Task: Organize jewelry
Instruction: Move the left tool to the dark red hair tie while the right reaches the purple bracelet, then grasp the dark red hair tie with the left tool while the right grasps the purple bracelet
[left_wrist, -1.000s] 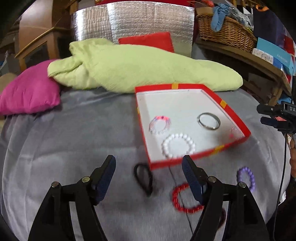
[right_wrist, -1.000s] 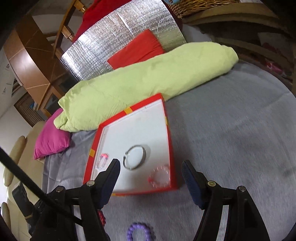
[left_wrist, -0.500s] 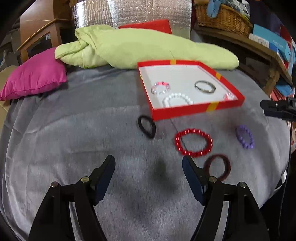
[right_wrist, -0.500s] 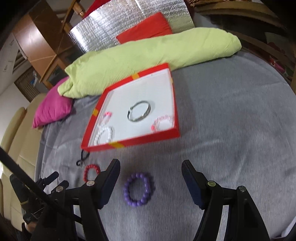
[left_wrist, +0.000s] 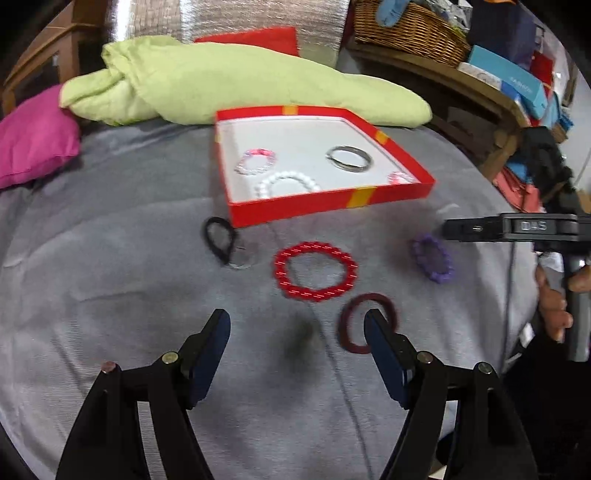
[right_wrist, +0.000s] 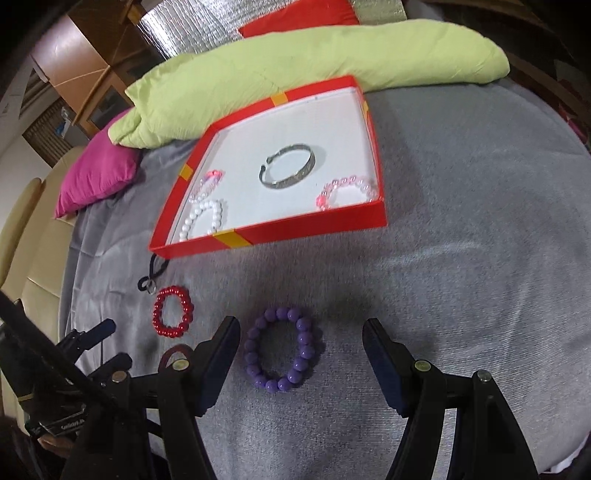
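A red tray (left_wrist: 325, 207) (right_wrist: 280, 236) with a white floor lies on the grey bedspread. It holds a silver bangle (left_wrist: 350, 158) (right_wrist: 289, 170), a white bead bracelet (left_wrist: 286, 184) (right_wrist: 204, 218) and two pink bead bracelets (left_wrist: 256, 166) (right_wrist: 347, 191). In front of it lie a black hair tie (left_wrist: 218, 239), a red bead bracelet (left_wrist: 316, 270) (right_wrist: 173, 311), a dark red hair tie (left_wrist: 365, 321) and a purple bead bracelet (left_wrist: 432, 256) (right_wrist: 281, 353). My left gripper (left_wrist: 297, 325) is open and empty, near the dark red tie. My right gripper (right_wrist: 301, 334) is open and empty, around the purple bracelet from above.
A light green blanket (left_wrist: 221, 81) (right_wrist: 314, 62) lies behind the tray, with a pink cushion (left_wrist: 35, 136) to the left. A wooden shelf with a wicker basket (left_wrist: 410, 33) and boxes stands at the right. The bed edge falls away at the right.
Both grippers have pulled back from the tray toward the near side of the bed. The loose bracelets and ties have come into view in front of them. Both stay open.
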